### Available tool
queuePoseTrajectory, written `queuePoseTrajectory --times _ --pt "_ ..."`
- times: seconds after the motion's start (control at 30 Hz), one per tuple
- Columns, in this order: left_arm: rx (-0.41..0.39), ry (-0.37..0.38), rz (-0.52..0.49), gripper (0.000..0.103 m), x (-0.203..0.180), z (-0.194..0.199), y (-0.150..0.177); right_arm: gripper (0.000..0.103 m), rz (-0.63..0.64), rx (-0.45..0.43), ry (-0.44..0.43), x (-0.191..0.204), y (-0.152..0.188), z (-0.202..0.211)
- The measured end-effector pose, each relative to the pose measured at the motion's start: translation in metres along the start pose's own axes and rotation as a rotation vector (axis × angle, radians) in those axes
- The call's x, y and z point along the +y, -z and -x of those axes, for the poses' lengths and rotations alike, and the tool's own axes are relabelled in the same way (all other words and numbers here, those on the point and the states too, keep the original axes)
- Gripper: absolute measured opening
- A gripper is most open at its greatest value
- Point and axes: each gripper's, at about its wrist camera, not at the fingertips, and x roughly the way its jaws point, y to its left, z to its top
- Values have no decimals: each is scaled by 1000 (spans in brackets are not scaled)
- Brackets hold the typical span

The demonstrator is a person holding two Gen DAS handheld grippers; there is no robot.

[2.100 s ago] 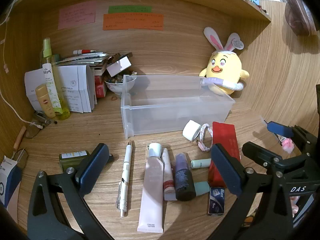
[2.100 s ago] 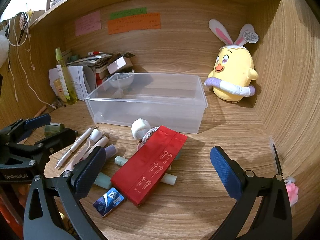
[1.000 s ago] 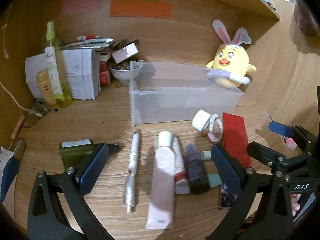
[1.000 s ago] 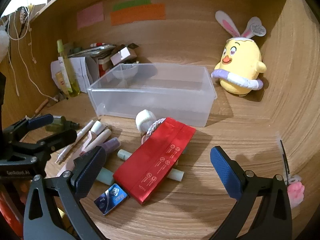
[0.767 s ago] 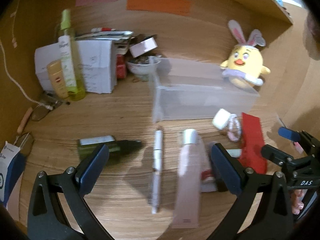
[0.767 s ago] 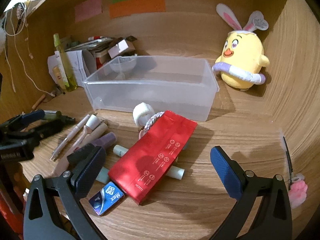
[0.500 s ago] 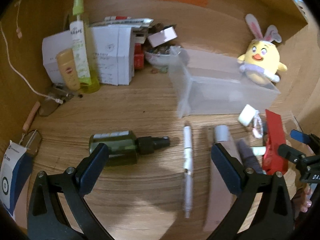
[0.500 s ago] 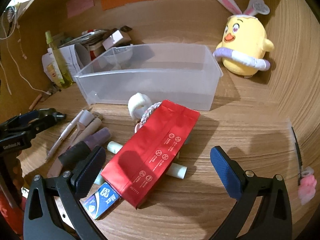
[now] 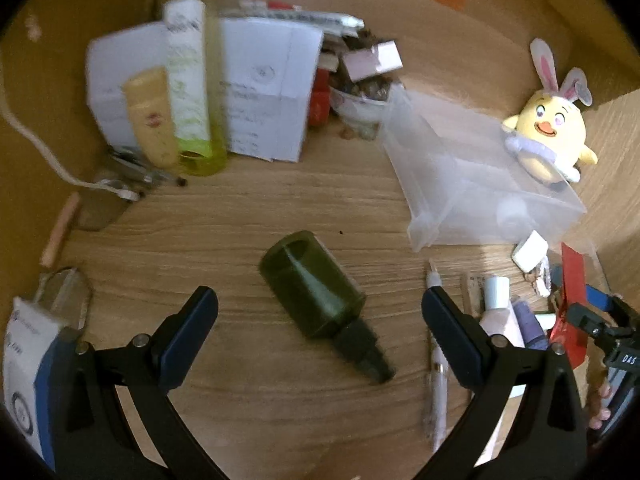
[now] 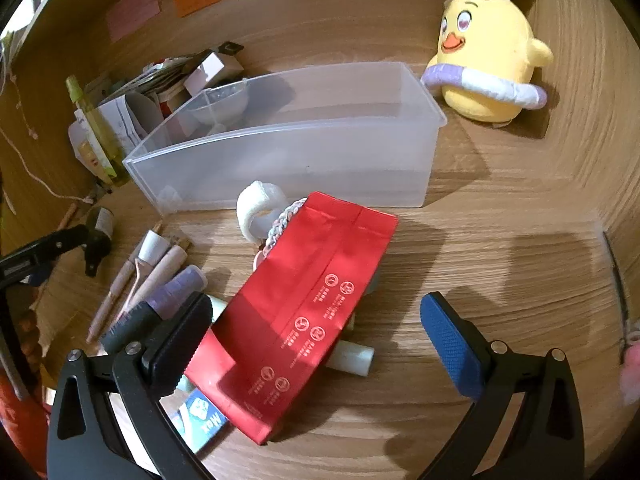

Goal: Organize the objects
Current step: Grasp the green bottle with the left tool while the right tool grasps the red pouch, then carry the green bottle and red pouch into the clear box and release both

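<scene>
A dark green spray bottle [image 9: 320,286] lies on its side on the wooden desk, between the fingers of my open left gripper [image 9: 320,320]. A clear plastic bin [image 9: 472,184] stands to its right and is empty [image 10: 296,140]. My right gripper [image 10: 316,336] is open over a red foil pouch [image 10: 304,308]. The pouch lies on a pale tube [image 10: 352,356], with a tape roll [image 10: 256,212] and a beaded band behind it. A white pen [image 9: 436,364], a pink tube [image 9: 498,312] and a purple bottle [image 10: 176,288] lie left of the pouch. A small blue box [image 10: 202,416] lies by my right gripper's left finger.
A yellow chick plush [image 10: 488,64] sits at the back right. A tall green spray bottle [image 9: 192,92], an orange tube, folded papers [image 9: 264,88] and a bowl [image 9: 360,108] crowd the back left. A blue and white carton [image 9: 28,364] stands at the near left. A cable runs along the left wall.
My left gripper has swung left from the row of tubes and now has the dark green bottle between its fingers. My right gripper has come closer over the red pouch.
</scene>
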Motion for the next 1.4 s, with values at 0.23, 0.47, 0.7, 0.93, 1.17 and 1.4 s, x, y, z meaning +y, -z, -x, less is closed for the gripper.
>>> queuePoseTrajectory --times 0.23,0.47,0.7,0.93,1.17,1.4 --pt "33 -13 -23 102 -7 -22 -5 77 -52 24 -52 -4 1 -6" --pt "37 6 1 68 -5 -24 -3 49 -60 9 -53 -5 1 -2" --pt "31 12 -2 41 -7 -24 -2 24 -61 -25 -58 -8 2 7" --pt "-16 30 17 41 -10 -9 2 11 -45 -87 -59 -8 1 23" --pt "-88 47 -4 41 -26 13 -2 9 -12 -146 -51 -4 -3 41" --pt "-160 95 -8 41 -42 38 -11 8 0 -206 -60 -3 -12 60"
